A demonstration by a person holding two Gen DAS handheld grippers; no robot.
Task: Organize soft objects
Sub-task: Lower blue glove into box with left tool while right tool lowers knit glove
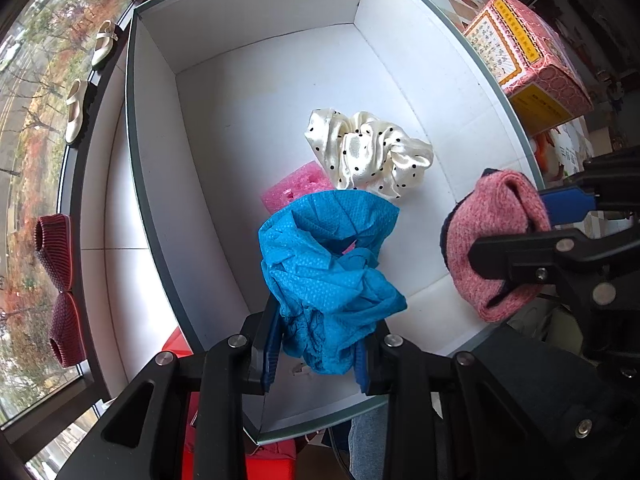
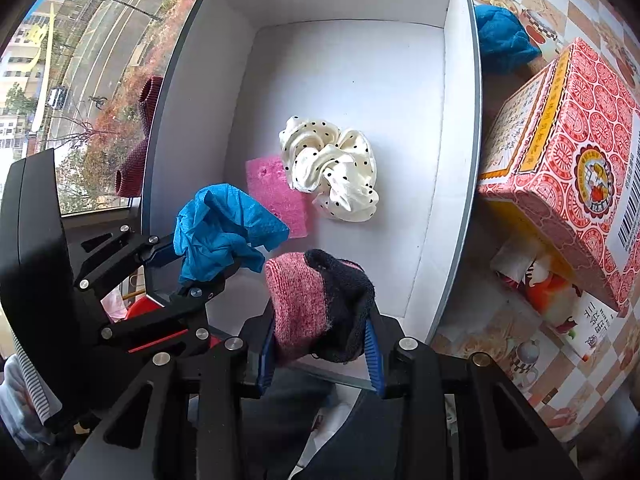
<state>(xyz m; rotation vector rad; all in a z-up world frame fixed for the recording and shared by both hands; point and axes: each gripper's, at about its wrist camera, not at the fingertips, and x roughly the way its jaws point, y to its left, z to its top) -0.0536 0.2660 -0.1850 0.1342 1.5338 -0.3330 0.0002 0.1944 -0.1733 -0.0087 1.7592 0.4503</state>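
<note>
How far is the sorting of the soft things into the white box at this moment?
Done: the dotted scrunchie and pink sponge lie in the white box. In hand: the left tool grips a blue cloth, the right tool a pink sock, both above the box. Left: another blue bundle outside.

Both views were evenly lit by soft daylight from the window (image 1: 36, 128) at nine to eleven o'clock. Strong fisheye bending and dark vignetting were seen at the edges; focus was kept sharp, shadows faint.
</note>
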